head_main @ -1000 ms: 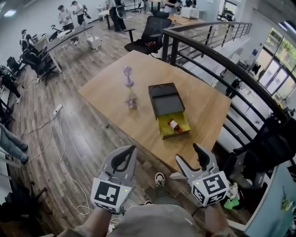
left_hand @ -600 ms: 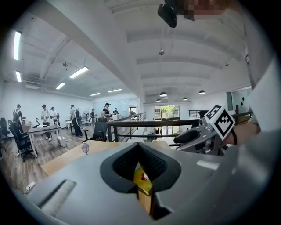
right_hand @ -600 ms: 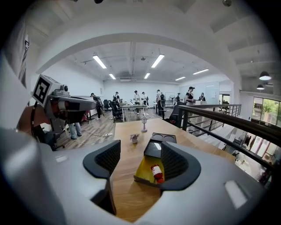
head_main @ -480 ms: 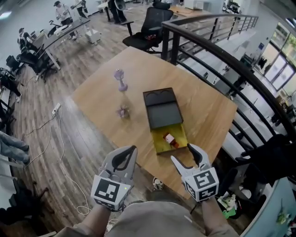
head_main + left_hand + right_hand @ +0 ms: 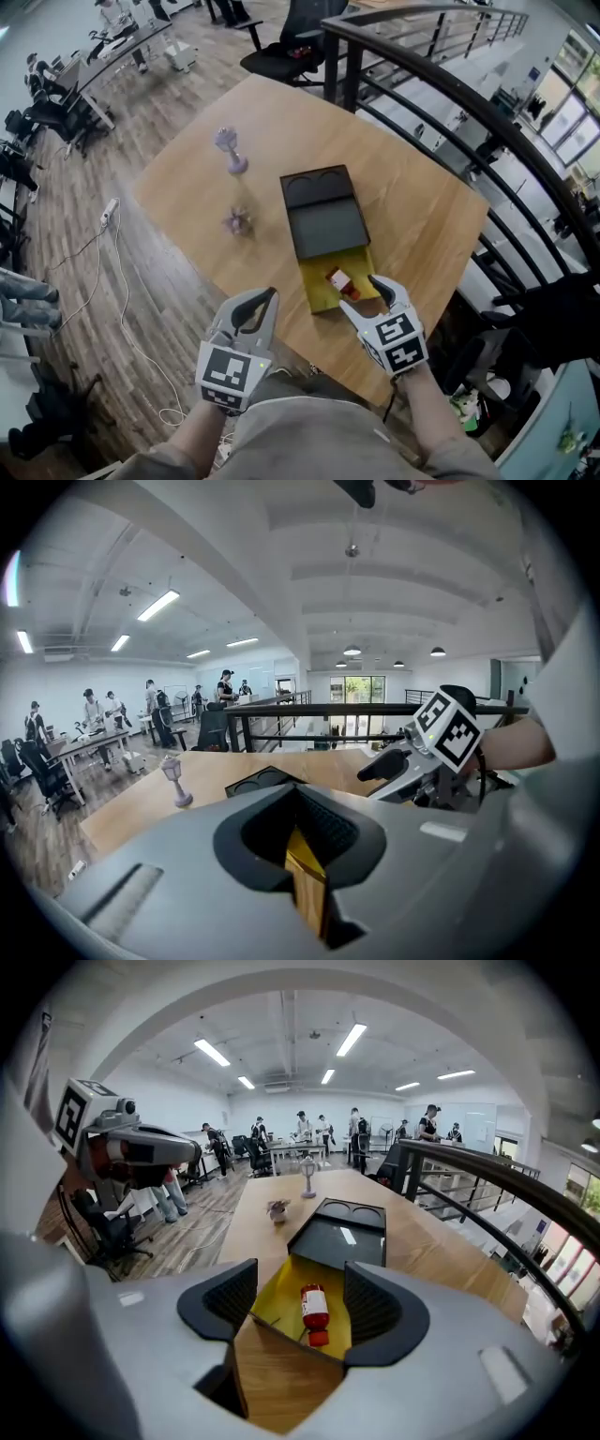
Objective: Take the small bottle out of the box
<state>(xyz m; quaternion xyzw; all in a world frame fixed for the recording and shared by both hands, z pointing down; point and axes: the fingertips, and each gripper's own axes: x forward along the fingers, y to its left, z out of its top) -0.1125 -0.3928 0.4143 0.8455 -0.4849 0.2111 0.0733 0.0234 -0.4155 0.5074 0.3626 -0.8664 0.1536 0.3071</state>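
A box (image 5: 325,225) lies on the wooden table (image 5: 422,216) with its dark lid slid back, baring the yellow inside (image 5: 319,289) at the near end. The small bottle (image 5: 339,281), white label and red cap, lies on its side in that yellow part. My right gripper (image 5: 366,298) is open at the box's near end, just short of the bottle. In the right gripper view the bottle (image 5: 314,1312) lies ahead between the two fingers (image 5: 375,1307), untouched. My left gripper (image 5: 255,305) hangs shut and empty over the table's near edge, left of the box.
A purple lamp-shaped figurine (image 5: 230,150) and a small purple ornament (image 5: 237,222) stand on the table left of the box. A dark railing (image 5: 450,84) runs behind and to the right. Office chairs, desks and people are at the back left.
The view has drawn closer to the table. My right gripper has moved forward and left up to the box's open yellow end. The left gripper has kept its place.
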